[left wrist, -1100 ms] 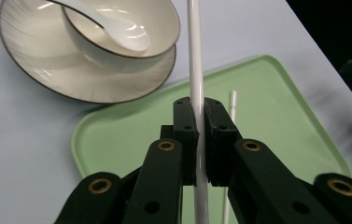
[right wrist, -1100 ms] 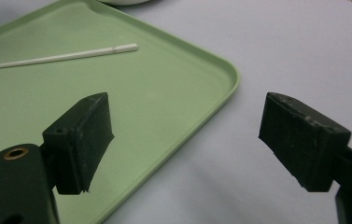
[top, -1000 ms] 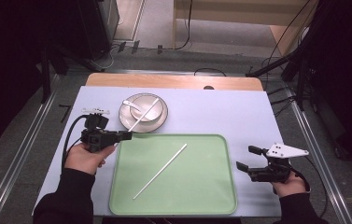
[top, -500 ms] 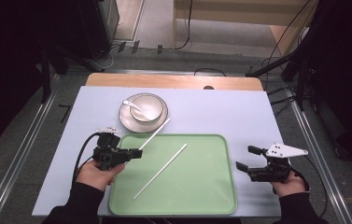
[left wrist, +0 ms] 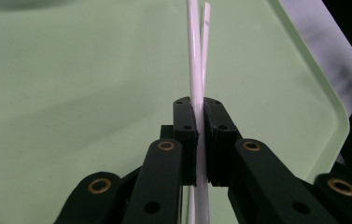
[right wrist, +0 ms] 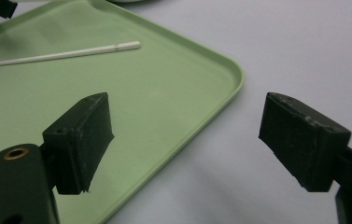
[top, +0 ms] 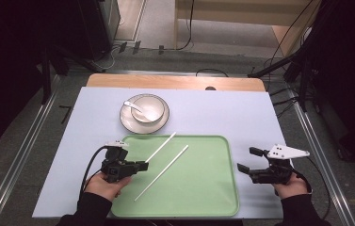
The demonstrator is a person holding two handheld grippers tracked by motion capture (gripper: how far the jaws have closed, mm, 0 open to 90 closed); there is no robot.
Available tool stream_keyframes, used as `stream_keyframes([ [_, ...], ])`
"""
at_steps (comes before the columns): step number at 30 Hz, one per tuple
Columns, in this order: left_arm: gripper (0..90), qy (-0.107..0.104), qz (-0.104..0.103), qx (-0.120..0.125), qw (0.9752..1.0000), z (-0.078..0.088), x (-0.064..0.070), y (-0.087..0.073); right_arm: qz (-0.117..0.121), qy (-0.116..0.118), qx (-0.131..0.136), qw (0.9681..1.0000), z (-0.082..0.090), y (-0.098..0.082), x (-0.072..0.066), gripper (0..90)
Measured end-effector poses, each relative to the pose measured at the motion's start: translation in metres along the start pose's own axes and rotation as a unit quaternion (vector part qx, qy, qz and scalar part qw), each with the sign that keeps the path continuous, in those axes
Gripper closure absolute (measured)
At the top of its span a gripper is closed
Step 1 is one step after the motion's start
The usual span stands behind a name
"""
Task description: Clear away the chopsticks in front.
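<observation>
A: Start at the left. What is the left gripper (top: 143,165) doing?

B: Its matte black jaws pinch a thin, smooth white chopstick (top: 160,147) near its lower end, over the left part of the tray (top: 213,197). The stick slants up across the tray's far rim towards the bowl (top: 146,109).

A: And the tray?

B: Pale green plastic, glossy, with rounded corners and a raised lip, on a lilac-grey table cover (top: 222,113). A second chopstick (top: 162,172) lies flat on it, just beside the held one. In the left gripper view they overlap, so where each tip ends is hard to make out.

A: The bowl?

B: Round, white, on a plate (top: 129,123), a spoon (top: 133,105) inside.

A: And the right?

B: The right gripper (top: 248,159) hangs beside the tray's right edge, jaws spread, nothing between them.
</observation>
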State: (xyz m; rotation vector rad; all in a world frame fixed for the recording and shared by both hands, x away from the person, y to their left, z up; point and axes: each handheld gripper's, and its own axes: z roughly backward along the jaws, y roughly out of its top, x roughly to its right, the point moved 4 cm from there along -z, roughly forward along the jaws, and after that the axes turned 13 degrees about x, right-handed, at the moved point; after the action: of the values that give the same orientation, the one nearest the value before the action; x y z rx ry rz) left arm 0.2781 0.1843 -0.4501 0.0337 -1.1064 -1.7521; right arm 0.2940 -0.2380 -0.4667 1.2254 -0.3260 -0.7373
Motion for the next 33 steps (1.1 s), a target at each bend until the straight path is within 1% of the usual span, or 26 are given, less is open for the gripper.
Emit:
stream_keyframes([
  [1, 85.5, 0.006, -0.001, -0.002, 1.0000, -0.003, -0.001, -0.001, 0.000, 0.000, 0.000, 1.0000, 0.000, 0.000, 0.000, 17.8],
  [2, 85.5, 0.009, -0.001, -0.008, 0.9999, -0.008, -0.002, -0.002, 0.002, 0.000, 0.000, 1.0000, 0.000, 0.000, 0.000, 17.8],
  [4, 85.5, 0.012, -0.001, -0.011, 0.9999, -0.011, -0.003, -0.003, 0.001, 0.000, 0.000, 1.0000, 0.000, 0.000, 0.000, 17.7],
  [5, 85.5, 0.016, -0.004, -0.019, 0.9997, -0.015, -0.005, -0.005, 0.001, 0.000, 0.001, 1.0000, 0.000, 0.000, 0.001, 17.8],
  [8, 85.4, 0.020, -0.007, -0.024, 0.9995, -0.018, -0.005, -0.007, 0.001, -0.001, 0.001, 1.0000, -0.001, 0.000, 0.001, 17.7],
  [9, 85.4, 0.026, -0.008, -0.028, 0.9992, -0.020, -0.006, -0.008, 0.001, -0.001, 0.001, 1.0000, -0.001, 0.000, 0.001, 17.8],
  [15, 85.0, 0.029, -0.007, -0.029, 0.9991, -0.026, -0.009, -0.009, 0.001, 0.000, 0.000, 1.0000, -0.001, 0.000, 0.000, 17.8],
  [16, 84.8, 0.029, -0.013, -0.043, 0.9986, -0.029, -0.008, -0.012, 0.001, 0.000, 0.000, 1.0000, -0.001, 0.000, 0.000, 17.7],
  [17, 84.7, 0.029, -0.013, -0.043, 0.9986, -0.029, -0.008, -0.012, 0.001, 0.000, 0.000, 1.0000, -0.001, 0.000, 0.000, 17.7],
  [18, 84.6, 0.032, -0.017, -0.052, 0.9980, -0.033, -0.006, -0.015, 0.000, 0.000, -0.001, 1.0000, -0.001, 0.000, 0.000, 17.7],
  [19, 84.6, 0.032, -0.017, -0.052, 0.9980, -0.033, -0.006, -0.015, 0.000, 0.000, -0.001, 1.0000, -0.001, 0.000, 0.000, 17.7],
  [21, 84.6, 0.033, -0.028, -0.060, 0.9972, -0.035, -0.003, -0.017, 0.001, 0.000, -0.001, 1.0000, -0.001, 0.000, 0.000, 17.7],
  [23, 84.5, 0.033, -0.028, -0.060, 0.9973, -0.036, -0.002, -0.017, 0.001, 0.000, -0.002, 1.0000, -0.001, 0.000, 0.000, 17.8],
  [24, 84.4, 0.036, -0.028, -0.057, 0.9974, -0.036, -0.001, -0.018, 0.001, 0.000, -0.001, 1.0000, -0.001, 0.000, 0.000, 17.7],
  [29, 80.5, 0.033, -0.025, -0.052, 0.9978, -0.038, 0.003, -0.019, 0.001, 0.000, -0.002, 1.0000, -0.001, -0.001, 0.000, 17.8],
  [33, 79.6, 0.030, -0.027, -0.055, 0.9977, -0.038, 0.006, -0.020, 0.001, 0.000, -0.003, 1.0000, -0.001, -0.001, 0.001, 17.8],
])
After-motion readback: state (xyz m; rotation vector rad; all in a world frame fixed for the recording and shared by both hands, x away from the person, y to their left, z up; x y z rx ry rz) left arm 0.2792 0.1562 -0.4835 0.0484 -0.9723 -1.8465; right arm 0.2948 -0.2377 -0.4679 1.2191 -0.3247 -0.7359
